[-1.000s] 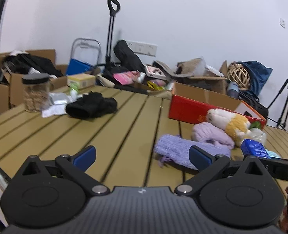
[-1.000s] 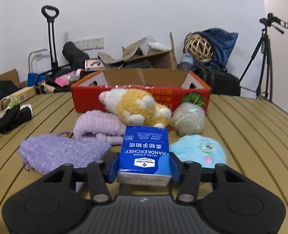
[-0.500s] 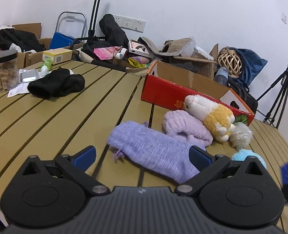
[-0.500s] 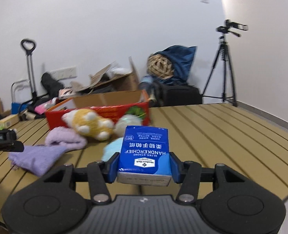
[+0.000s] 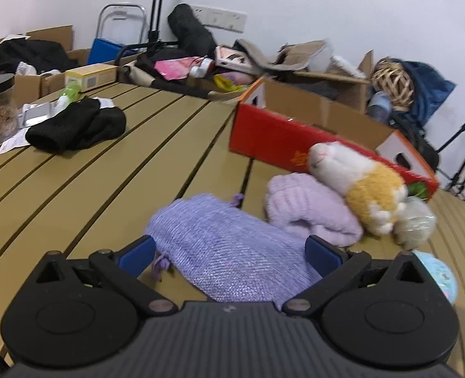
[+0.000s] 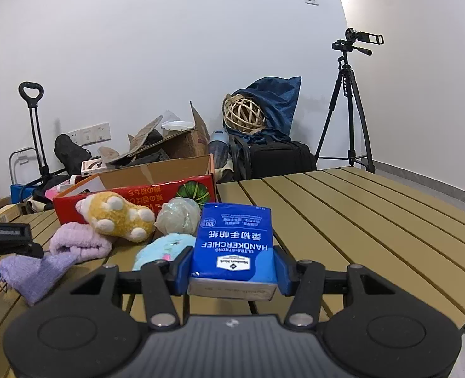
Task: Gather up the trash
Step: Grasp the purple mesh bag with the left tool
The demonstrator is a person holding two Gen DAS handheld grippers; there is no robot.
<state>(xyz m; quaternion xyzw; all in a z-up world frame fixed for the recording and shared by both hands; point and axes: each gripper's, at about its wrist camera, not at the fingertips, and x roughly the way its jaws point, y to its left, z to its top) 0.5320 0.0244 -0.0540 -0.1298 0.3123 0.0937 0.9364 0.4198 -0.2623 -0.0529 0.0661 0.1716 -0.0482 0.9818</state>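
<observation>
**Right gripper holds tissue pack, left gripper spread over purple cloth**

Left gripper [image 5: 229, 253] stands spread wide, a purple knitted cloth [image 5: 229, 252] lying between its pads (contact unclear) on the slatted table [image 5: 106, 173].

Right gripper [image 6: 234, 269] is clamped on a blue handkerchief pack [image 6: 234, 245], above the table.

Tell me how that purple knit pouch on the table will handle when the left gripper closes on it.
The purple knit pouch lies slumped and creased, so it will likely fold and sag. It looks light. The open left gripper may pinch only fabric; the loose knit and its drawstring could snag.
</observation>
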